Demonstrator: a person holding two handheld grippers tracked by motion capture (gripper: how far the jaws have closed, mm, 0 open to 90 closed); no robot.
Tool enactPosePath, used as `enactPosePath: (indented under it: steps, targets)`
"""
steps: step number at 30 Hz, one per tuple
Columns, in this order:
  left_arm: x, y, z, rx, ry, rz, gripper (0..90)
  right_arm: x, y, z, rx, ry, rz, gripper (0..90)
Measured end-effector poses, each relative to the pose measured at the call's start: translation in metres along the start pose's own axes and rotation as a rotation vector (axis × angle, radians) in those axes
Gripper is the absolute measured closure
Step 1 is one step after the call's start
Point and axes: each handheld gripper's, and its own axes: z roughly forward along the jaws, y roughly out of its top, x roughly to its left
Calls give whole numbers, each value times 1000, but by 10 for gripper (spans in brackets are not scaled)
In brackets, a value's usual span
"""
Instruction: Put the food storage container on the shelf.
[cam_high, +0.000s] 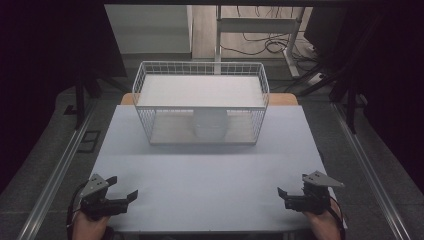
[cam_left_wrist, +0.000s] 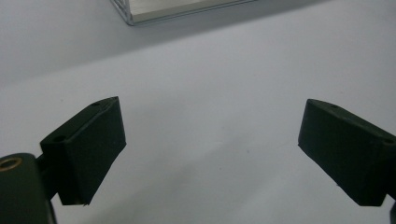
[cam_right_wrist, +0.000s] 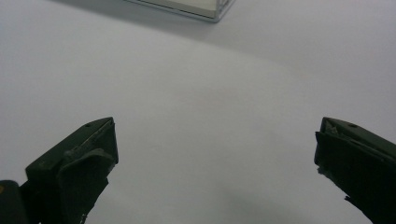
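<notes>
One wire basket (cam_high: 200, 100) mid-table (cam_high: 200, 185)

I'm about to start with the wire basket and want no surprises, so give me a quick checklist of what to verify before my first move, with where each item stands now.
1. Left gripper open with nothing between the jaws: ok.
2. Right gripper open with nothing between the jaws: ok.
3. Path from both grippers to the wire basket free of obstacles, bare table between: ok.
4. Basket sitting level and fully on the table: ok, though its far edge is close to the table's back edge.
5. White stack seen through the basket's front mesh, what it is and whether it is loose: cannot tell.
6. White panel across the basket's top, fixed or liftable: cannot tell.
</notes>
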Motion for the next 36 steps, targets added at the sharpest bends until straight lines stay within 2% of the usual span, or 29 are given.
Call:
enactPosePath:
  steps: [17,23,30,36]
  targets:
    - [11,-10,-7,34,55,-31,68,-14,-19,-9,37,-45,41,0]
    - [13,-10,-6,41,51,-40,67,-16,-21,-8,47,-42,52,0]
    - [13,-9,-3,70,52,-48,67,-18,-22,-6,71,-31,72,5]
    - [12,-8,0,100,54,-35,70,-16,-21,-1,110,-23,50,21]
